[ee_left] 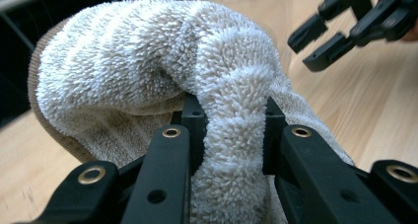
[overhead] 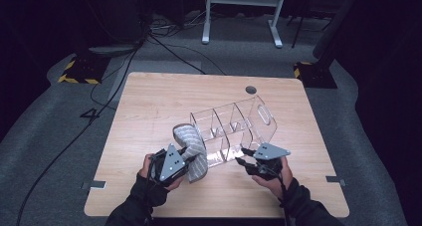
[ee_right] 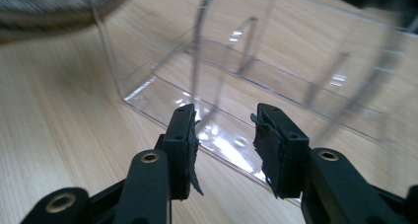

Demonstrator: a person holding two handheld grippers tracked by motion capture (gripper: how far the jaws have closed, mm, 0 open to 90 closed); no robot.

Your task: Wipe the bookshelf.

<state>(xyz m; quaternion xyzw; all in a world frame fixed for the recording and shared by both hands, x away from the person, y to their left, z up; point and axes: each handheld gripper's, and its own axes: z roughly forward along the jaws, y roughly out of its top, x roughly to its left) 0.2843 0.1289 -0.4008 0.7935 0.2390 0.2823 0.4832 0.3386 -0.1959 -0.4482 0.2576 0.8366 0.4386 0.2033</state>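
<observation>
A rolled striped towel (overhead: 191, 154) is held off the tabletop (overhead: 149, 106) by the left gripper (overhead: 185, 159), approx. at the near-left corner of a clear plastic organizer (overhead: 234, 129). In the left gripper view the towel (ee_left: 172, 76) is seen bunched betw. the two black jaws, which are clamped on a thick fold of it; the rest of the cloth bulges above and to the left of them. Its pile is white w/ tan stripes and a tan edge band.

The organizer is seen tilted, w/ its near side down by the grippers and its handle cut-out toward the far right; several compartments are divided by clear walls. It is placed near the tabletop's middle.

The right gripper (overhead: 244, 156) is held at the organizer's near-right edge. In the right gripper view its jaws are parted w/ nothing betw. them; the clear organizer (ee_right: 256, 71) lies just beyond the tips, and no contact is made by the pads (ee_right: 186, 135). The right gripper (ee_left: 340, 29) is also seen at the upper right of the left gripper view, jaws apart.
</observation>
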